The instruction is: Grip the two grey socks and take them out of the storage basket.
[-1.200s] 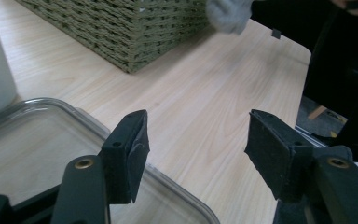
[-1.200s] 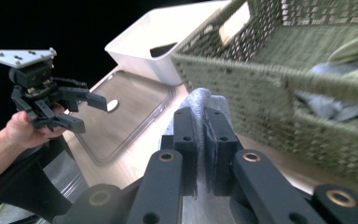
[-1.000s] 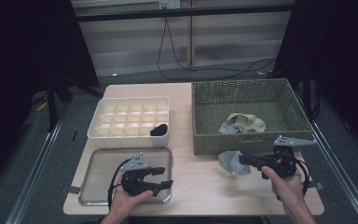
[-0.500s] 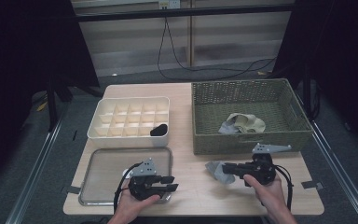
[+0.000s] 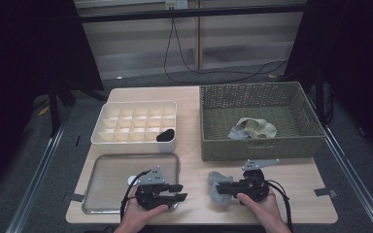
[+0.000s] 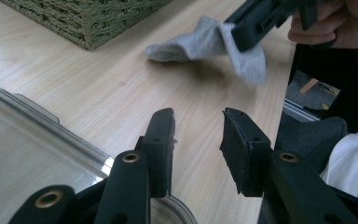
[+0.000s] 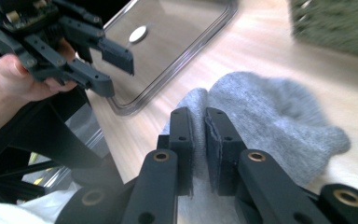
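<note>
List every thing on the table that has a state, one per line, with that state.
Grey sock: pinched in the right tool, its free end resting on the table.
Left tool: open, nothing between its jaws.
Clear tray: flat on the table.
Wicker basket: upright, holding bunched pale socks.
Divided box: upright, one dark item in a front compartment.

A light wooden table (image 5: 194, 165) fills the middle of the high view. On it, upper left, stands a cream compartment box (image 5: 135, 124); upper right, a green wicker basket (image 5: 260, 145). A clear tray (image 5: 107, 179) lies lower left, and a grey sock (image 5: 217, 187) lower centre.
</note>
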The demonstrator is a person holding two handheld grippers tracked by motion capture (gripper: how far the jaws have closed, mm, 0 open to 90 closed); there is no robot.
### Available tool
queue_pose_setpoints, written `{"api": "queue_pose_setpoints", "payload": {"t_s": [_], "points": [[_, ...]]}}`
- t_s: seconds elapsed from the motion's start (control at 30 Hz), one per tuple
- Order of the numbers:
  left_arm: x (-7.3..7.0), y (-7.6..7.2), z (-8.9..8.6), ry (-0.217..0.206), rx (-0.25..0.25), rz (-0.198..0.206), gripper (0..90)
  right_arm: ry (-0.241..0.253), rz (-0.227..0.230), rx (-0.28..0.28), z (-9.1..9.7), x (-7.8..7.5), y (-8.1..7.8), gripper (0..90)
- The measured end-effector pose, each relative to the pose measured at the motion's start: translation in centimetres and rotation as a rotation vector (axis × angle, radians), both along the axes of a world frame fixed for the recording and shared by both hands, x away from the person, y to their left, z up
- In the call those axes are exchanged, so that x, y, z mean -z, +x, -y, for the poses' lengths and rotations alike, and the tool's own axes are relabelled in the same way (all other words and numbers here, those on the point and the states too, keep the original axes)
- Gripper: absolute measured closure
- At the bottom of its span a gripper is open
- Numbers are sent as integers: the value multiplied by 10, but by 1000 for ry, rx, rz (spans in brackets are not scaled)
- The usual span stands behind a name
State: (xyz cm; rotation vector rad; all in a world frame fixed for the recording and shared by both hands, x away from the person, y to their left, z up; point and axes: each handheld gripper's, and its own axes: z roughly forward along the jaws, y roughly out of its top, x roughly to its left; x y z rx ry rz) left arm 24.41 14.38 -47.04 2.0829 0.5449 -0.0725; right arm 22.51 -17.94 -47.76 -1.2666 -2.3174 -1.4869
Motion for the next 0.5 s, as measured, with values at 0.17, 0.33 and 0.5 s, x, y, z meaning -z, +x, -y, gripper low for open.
{"api": "queue_pose_setpoints", "payload": {"t_s": [0.17, 0.33, 0.5], "points": [[1, -1, 1, -1, 3, -2, 627, -25, -13, -26, -11, 7, -2, 782], [2, 0, 6, -18, 8, -23, 619, -22, -14, -41, -15, 6, -1, 713], [3, -3, 16, -18, 42, -27, 633, -19, 9, -15, -6, -1, 3, 715]]}}
